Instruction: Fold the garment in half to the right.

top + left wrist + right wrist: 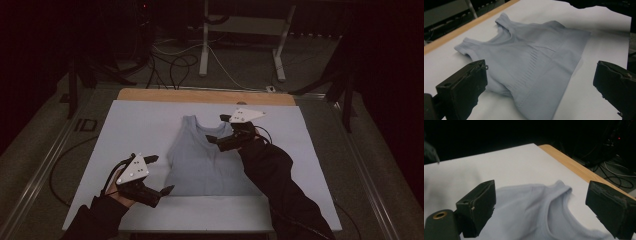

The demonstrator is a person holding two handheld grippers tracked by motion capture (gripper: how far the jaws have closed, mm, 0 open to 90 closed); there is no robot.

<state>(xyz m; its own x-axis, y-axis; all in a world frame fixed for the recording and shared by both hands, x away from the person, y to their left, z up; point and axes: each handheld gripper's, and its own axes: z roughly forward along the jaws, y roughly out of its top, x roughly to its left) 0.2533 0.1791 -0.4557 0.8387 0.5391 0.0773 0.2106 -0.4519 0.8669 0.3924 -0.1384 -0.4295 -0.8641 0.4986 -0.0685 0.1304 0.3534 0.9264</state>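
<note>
While the pale blue sleeveless knit top (206,160) is lying flat mid-table, straps pointing away from the person, the right gripper (220,130) is hovering wide open and empty over its right shoulder strap, and the left gripper (161,174) is gaping empty beside the hem's left corner.
</note>
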